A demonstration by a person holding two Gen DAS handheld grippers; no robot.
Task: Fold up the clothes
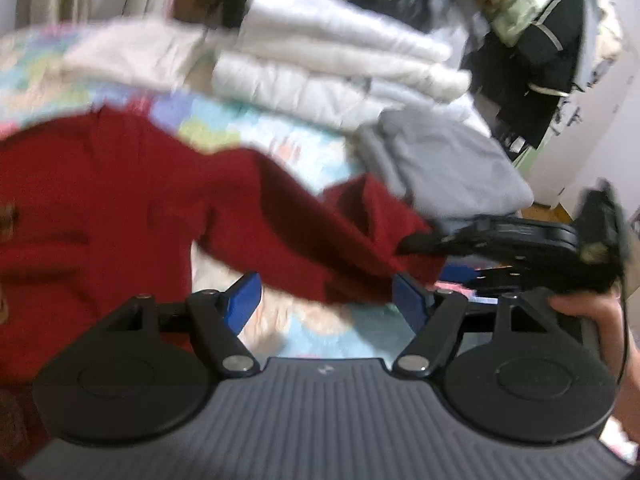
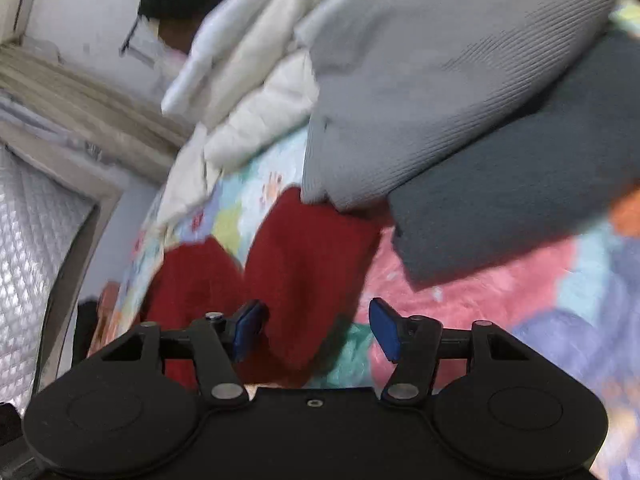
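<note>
We see a bed covered by a patchwork quilt (image 1: 224, 128), with a red garment (image 1: 120, 208) spread across it and folded clothes stacked beyond: a white pile (image 1: 332, 64) and a grey folded piece (image 1: 448, 160).

The left gripper (image 1: 326, 300) holds its blue pads spread wide; red cloth lies between and past them, but the pads do not press on it.

The right gripper (image 2: 314, 330) has its fingers standing partly apart over the edge of the red garment (image 2: 304, 264). In its own view the pads do not touch the cloth. In the left view the right gripper (image 1: 416, 258) appears side-on at the red sleeve end, and through the blur we cannot tell whether it pinches it.

Only the left view shows the hand (image 1: 600, 320) carrying that tool and dark clothes hanging at the back. Only the right view shows a dark grey folded piece (image 2: 520, 200) beneath the light grey one (image 2: 420, 80).
</note>
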